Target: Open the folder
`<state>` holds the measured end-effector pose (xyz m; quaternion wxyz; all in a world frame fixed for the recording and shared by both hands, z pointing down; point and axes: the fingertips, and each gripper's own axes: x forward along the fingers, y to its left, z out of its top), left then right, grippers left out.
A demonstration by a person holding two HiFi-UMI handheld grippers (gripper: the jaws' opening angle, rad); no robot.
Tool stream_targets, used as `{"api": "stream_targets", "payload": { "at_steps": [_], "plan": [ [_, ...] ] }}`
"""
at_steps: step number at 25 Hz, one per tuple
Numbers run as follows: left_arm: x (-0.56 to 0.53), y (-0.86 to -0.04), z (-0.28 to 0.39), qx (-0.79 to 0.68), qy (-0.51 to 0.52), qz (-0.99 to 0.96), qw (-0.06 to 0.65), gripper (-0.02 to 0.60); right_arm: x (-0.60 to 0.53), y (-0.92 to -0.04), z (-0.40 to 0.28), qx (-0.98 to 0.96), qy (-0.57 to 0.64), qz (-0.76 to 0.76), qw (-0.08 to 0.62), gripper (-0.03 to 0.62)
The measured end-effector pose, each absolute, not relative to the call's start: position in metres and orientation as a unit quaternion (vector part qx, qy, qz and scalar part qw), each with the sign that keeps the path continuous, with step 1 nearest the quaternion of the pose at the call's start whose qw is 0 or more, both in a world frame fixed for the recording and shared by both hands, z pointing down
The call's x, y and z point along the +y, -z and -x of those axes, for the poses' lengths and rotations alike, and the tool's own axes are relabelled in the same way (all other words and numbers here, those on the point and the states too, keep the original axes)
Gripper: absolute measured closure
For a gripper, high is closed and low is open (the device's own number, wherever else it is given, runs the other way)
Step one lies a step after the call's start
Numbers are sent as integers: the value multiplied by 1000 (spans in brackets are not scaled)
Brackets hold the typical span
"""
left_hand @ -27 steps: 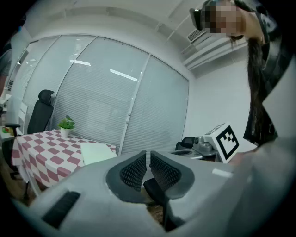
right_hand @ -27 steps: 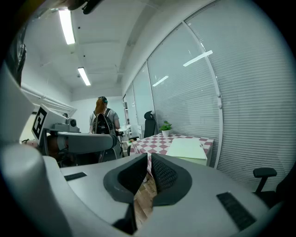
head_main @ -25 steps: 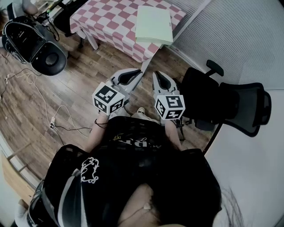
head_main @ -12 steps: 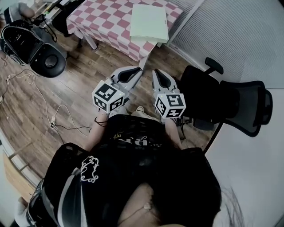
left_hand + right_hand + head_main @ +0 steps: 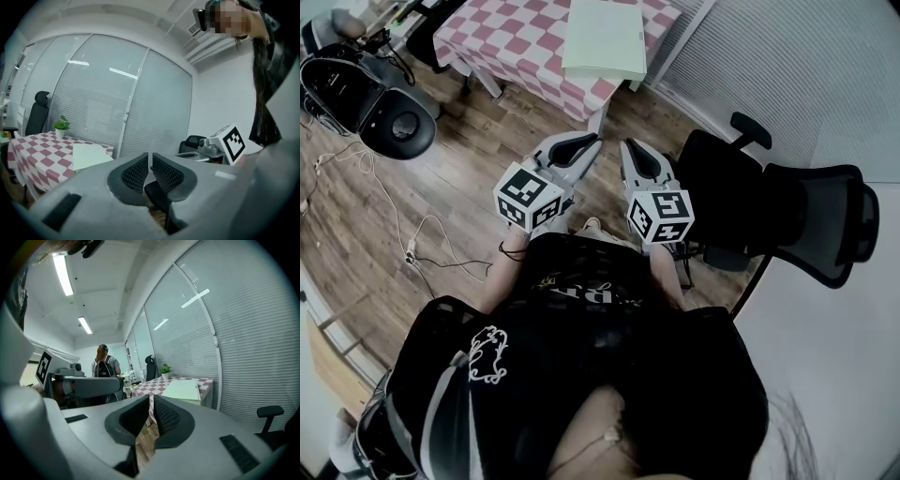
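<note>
Holding a tool in each hand, the person stood short of the table, both tools pointing toward it. The left gripper had its jaws together, with nothing between them; its own view showed the ribbed pads meeting at a thin slit. The right gripper was just beside it, also well short of the table, with its jaws closed on nothing as well. Below them lay wood floor, with a loose cable to the left of the table and nearer than it. A black chair stood to the right of the table, on the person's side. A black round device sat on the floor off the table's left end.

On the table's checked cloth, the pale green folder lay flat and shut at the near right corner, apart from both grippers. Past it, at the table's far end, stood a small potted plant. Blinds ran along the table's right side. Beyond the table's far end, a second person with a backpack faced away.
</note>
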<state>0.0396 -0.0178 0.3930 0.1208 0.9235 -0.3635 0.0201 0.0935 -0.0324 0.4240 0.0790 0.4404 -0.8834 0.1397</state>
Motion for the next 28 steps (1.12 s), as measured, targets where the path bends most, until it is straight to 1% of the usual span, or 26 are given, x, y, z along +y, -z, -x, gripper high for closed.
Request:
{"api": "stream_targets", "payload": {
  "at_steps": [9,18,28],
  "plan": [
    [-16,-402,-67,-374,-43,-919,113,538,-32,-437,-121,-884,-157,-434,75,562],
    [-25,-412,-69,-386,-61,-914,111,538,-40,-450,-126,-882,-177,-430,73,562],
    [-93,-427,-53,-376,-81,-917,107,538,-98,-461,-127,-864,-184,-460,87,562]
  ]
}}
